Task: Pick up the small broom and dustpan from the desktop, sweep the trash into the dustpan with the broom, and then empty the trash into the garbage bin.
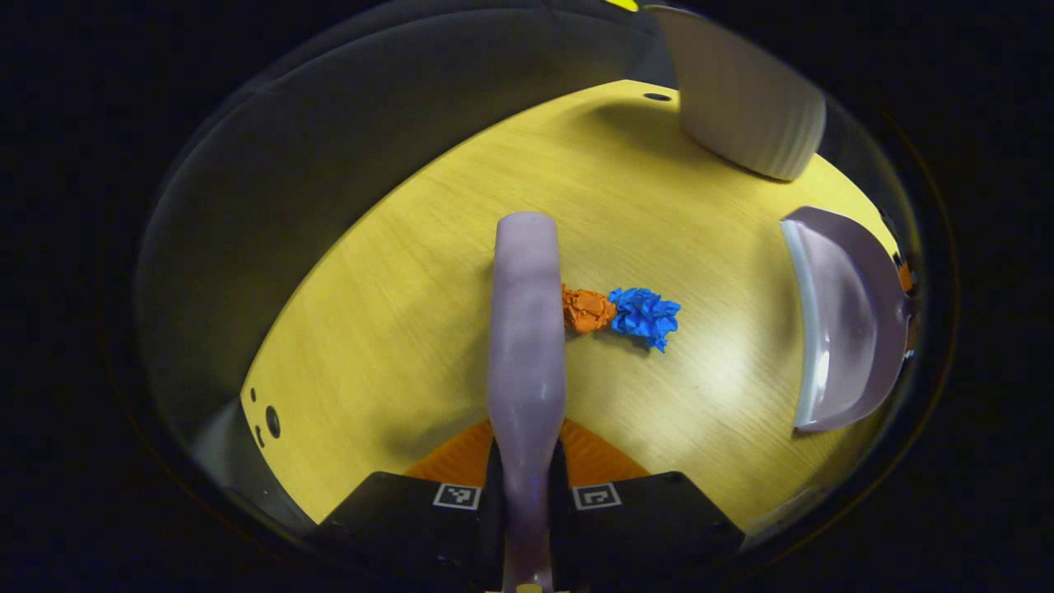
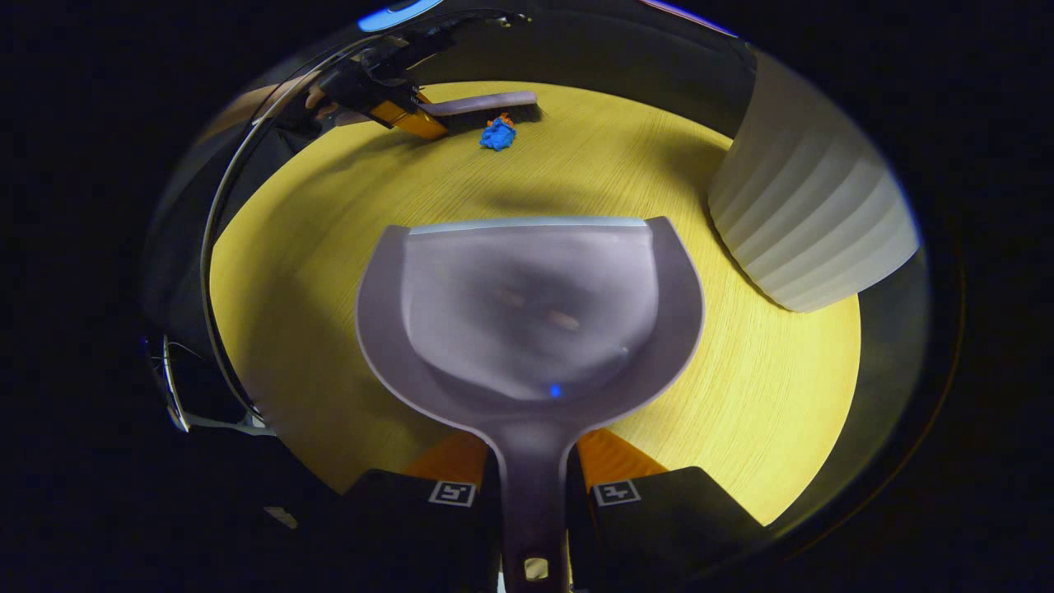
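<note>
In the left gripper view, the left hand-held gripper (image 1: 527,486) clamps the broom (image 1: 527,329) handle above the yellow counter (image 1: 395,329). Just right of the broom lie touching orange (image 1: 586,309) and blue paper wads (image 1: 645,315). Farther right, the dustpan (image 1: 848,321) waits, with the white garbage bin (image 1: 741,91) beyond. The right hand-held gripper (image 2: 533,494) grips the dustpan's handle.
</note>
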The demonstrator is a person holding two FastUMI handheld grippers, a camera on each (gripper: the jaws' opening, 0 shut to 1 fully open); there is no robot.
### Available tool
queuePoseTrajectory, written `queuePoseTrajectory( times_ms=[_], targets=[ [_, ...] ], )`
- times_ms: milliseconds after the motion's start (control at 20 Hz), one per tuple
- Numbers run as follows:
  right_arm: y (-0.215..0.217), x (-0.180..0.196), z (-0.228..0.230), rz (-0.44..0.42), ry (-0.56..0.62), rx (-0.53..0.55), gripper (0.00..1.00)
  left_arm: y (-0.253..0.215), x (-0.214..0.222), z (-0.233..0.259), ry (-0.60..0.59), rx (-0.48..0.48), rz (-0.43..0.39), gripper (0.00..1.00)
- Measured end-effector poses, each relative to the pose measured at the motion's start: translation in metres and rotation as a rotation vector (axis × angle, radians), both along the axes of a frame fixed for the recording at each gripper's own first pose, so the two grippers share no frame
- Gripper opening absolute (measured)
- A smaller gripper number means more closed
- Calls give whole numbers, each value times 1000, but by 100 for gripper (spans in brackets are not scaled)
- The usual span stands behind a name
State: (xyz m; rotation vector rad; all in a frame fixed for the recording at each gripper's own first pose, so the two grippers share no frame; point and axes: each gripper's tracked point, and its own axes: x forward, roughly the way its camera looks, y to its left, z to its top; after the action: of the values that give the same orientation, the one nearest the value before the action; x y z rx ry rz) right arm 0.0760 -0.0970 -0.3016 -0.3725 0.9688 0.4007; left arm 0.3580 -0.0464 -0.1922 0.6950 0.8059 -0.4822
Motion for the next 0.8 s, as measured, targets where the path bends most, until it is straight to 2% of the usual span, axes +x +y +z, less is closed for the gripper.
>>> queuePoseTrajectory(
  times_ms=[150,250,400,650,800],
  targets=[
    [-1,-2,-4,1,-2,2,37,-32,-37,-10,53,-41,-16,26],
    [-1,-4,-5,9,4,-1,37,-42,-61,-17,88,-26,-38,27],
    [-5,-4,-6,54,4,-5,37,-63,-101,-27,142,-38,-74,27],
    [-6,-6,-6,89,-3,-15,37,-100,-157,-37,247,-116,-68,27],
    [-7,-5,-7,86,-9,-17,37,-105,-181,-41,295,-151,-50,27]
  ],
)
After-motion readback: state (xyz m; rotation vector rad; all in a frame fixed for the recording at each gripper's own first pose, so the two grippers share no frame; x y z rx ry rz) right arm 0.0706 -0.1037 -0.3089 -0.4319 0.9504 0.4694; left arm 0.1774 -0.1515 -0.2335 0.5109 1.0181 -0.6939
